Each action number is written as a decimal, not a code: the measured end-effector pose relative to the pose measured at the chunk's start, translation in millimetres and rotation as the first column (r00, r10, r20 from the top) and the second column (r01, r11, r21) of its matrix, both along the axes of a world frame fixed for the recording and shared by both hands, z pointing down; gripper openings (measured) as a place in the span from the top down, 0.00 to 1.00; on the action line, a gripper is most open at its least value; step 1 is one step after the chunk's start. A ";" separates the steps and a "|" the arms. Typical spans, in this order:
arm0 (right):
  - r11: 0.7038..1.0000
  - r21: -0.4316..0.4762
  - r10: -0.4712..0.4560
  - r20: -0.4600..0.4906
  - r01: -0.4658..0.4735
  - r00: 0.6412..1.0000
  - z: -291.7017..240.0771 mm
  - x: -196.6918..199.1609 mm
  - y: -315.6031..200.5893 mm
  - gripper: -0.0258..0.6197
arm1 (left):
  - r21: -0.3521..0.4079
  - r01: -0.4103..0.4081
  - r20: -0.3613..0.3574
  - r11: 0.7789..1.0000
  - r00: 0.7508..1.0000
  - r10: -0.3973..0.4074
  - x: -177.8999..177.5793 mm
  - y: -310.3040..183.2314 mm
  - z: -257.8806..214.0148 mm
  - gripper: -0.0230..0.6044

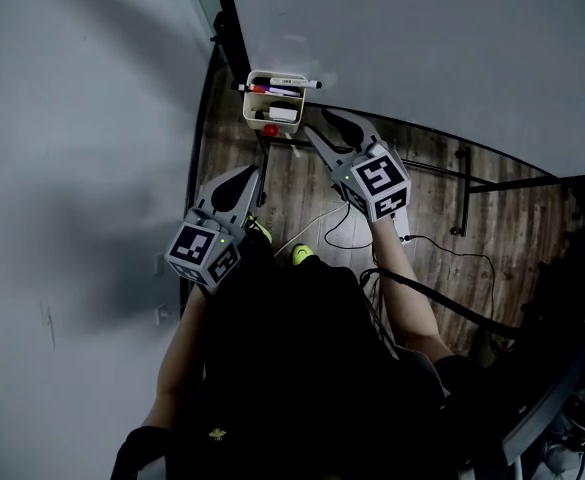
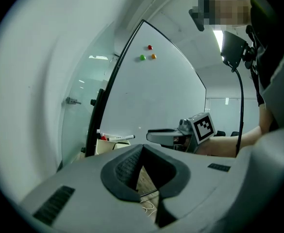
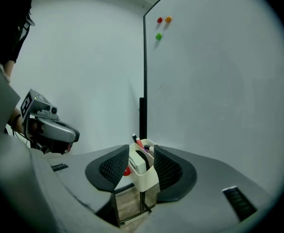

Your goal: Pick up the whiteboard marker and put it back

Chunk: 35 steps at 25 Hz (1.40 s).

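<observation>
Cream holder point(image 1: 246, 108) ahead, right gripper point(image 1: 317, 121) gaping empty, left gripper point(image 1: 250, 171) pinched together: pick-up looked pending, and those parted jaws would need to straddle the marker point(image 1: 287, 85).

Place: office or meeting room, I judge
Signs: whiteboard point(image 3: 219, 81), magnets point(image 3: 159, 20), pen caddy point(image 3: 146, 178), glass wall point(image 2: 83, 81), plank floor point(image 1: 432, 188)

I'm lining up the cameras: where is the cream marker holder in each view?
Head view: marker holder, top centre, beside the whiteboard frame.
Left gripper view: low, left of centre, beside that frame.
Right gripper view: bottom centre, framed by the open right tongs.
Shared landmark: the black whiteboard frame.
</observation>
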State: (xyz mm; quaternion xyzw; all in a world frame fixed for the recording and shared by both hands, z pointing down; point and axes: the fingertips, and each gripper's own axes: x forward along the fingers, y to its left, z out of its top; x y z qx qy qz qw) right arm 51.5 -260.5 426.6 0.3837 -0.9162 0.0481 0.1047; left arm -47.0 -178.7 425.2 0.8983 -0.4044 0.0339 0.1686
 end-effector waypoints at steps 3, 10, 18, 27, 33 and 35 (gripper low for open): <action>1.000 -0.028 0.009 -0.022 -0.009 1.000 9.4 0.4 -15.0 0.68 | -0.017 -0.001 0.001 1.000 1.000 0.001 -6.1 -8.0 3.8 0.91; 0.998 -0.056 0.029 -0.060 -0.032 0.998 21.8 0.9 -46.9 0.59 | -0.058 0.003 0.002 0.998 1.000 -0.003 -17.5 -16.8 17.2 0.91; 0.997 -0.076 0.018 -0.075 -0.024 0.997 35.2 1.7 -73.0 0.56 | -0.097 0.027 0.005 0.995 1.000 -0.027 -31.3 -15.9 29.8 0.91; 0.993 -0.115 -0.024 -0.083 0.015 0.996 45.3 0.1 -87.4 0.56 | -0.117 0.056 0.009 0.992 0.998 -0.055 -44.7 -15.7 35.8 0.91; 0.989 -0.144 -0.055 -0.068 0.044 0.996 53.3 -5.7 -88.8 0.56 | -0.115 0.056 0.018 0.992 0.998 -0.054 -47.7 -17.3 36.2 0.91; 0.988 -0.146 -0.052 -0.064 0.042 0.997 54.5 -5.4 -89.3 0.57 | -0.117 0.055 0.015 0.992 0.998 -0.054 -46.7 -17.4 35.6 0.91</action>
